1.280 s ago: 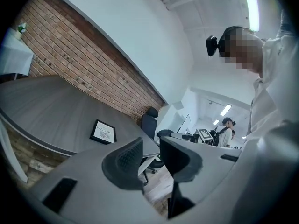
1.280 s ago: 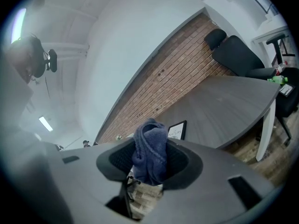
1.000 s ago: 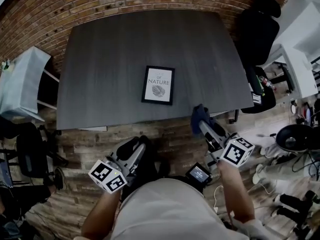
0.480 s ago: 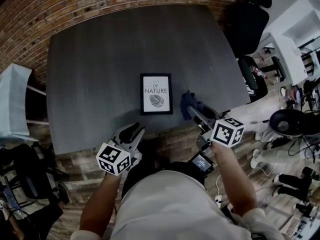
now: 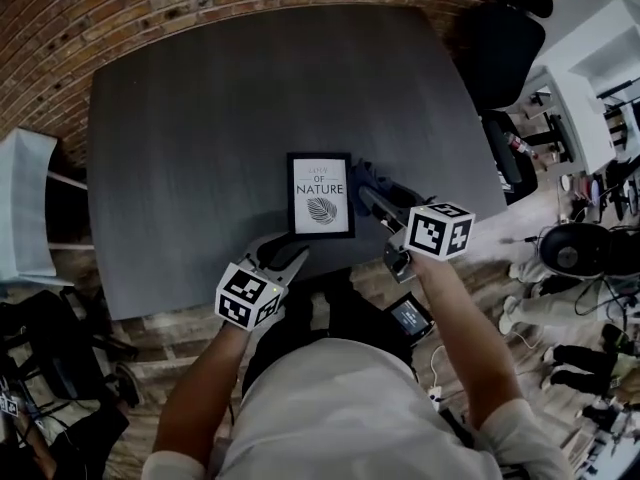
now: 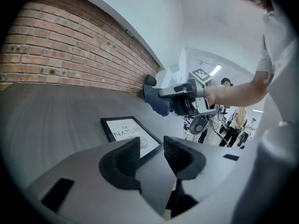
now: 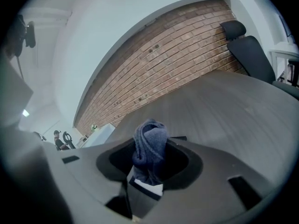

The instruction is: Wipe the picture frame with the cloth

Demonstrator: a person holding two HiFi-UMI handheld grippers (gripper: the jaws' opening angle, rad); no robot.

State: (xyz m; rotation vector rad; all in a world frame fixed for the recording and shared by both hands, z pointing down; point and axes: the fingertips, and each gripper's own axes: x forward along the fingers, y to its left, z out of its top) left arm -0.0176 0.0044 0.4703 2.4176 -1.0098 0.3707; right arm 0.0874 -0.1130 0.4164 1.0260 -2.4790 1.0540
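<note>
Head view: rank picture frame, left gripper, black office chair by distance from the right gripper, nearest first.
1. Picture frame: just left of the right gripper.
2. Left gripper: at the near edge of the table.
3. Black office chair: beyond its far right corner.

picture frame (image 5: 320, 195): black rim, white print reading "OF NATURE" over a leaf drawing; lies flat and face up on the dark grey table (image 5: 190, 138), near its front edge.
cloth (image 7: 149, 143): dark blue, bunched into an upright wad; pinched between the jaws of the right gripper (image 7: 150, 164), just beside the frame's right edge; whether it touches the frame cannot be told.
</note>
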